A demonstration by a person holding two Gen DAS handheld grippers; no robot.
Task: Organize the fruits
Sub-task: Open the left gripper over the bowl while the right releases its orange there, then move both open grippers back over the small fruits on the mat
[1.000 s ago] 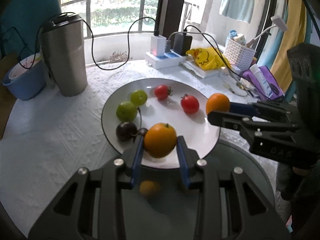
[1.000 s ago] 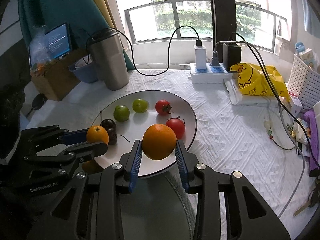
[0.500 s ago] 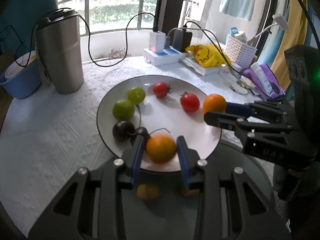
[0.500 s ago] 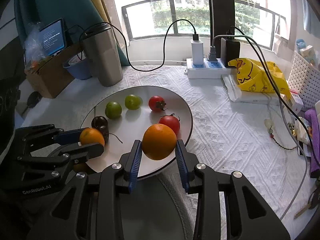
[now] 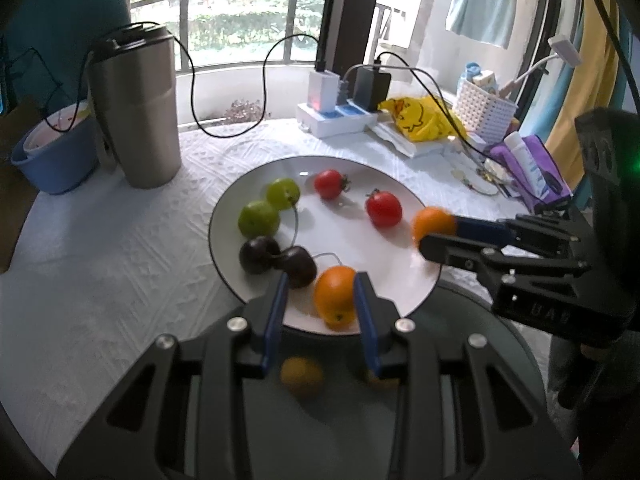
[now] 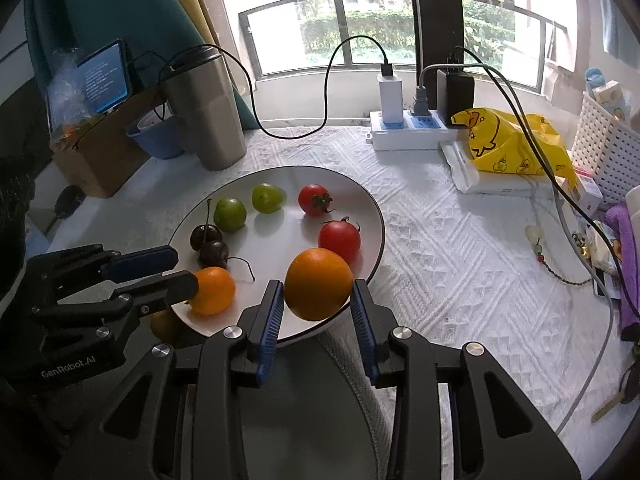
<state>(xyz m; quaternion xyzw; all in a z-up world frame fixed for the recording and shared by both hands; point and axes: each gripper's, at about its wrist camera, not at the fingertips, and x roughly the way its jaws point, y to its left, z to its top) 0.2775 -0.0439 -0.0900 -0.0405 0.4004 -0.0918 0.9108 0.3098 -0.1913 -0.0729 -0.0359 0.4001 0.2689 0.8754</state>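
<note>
A white plate (image 5: 352, 248) (image 6: 280, 236) holds two green fruits (image 5: 258, 218), two red tomatoes (image 5: 384, 209) and two dark cherries (image 5: 299, 266). A small orange (image 5: 334, 298) (image 6: 212, 290) rests on the plate's near rim. My left gripper (image 5: 318, 280) (image 6: 180, 270) stands open around it, with a gap at the left pad. My right gripper (image 6: 318, 286) (image 5: 436, 232) is shut on a second orange (image 6: 318, 284) (image 5: 434, 222), held just above the plate's right edge.
A steel tumbler (image 5: 136, 112) and a blue bowl (image 5: 52, 156) stand at the back left. A power strip (image 5: 336, 120) with cables, a yellow bag (image 5: 420, 124) and a white basket (image 5: 486, 116) line the back right. A white textured cloth (image 6: 460, 248) covers the table.
The orange between my left gripper's pads has dropped out of the grip and now lies on the plate. My right gripper still holds its orange in the same spot.
</note>
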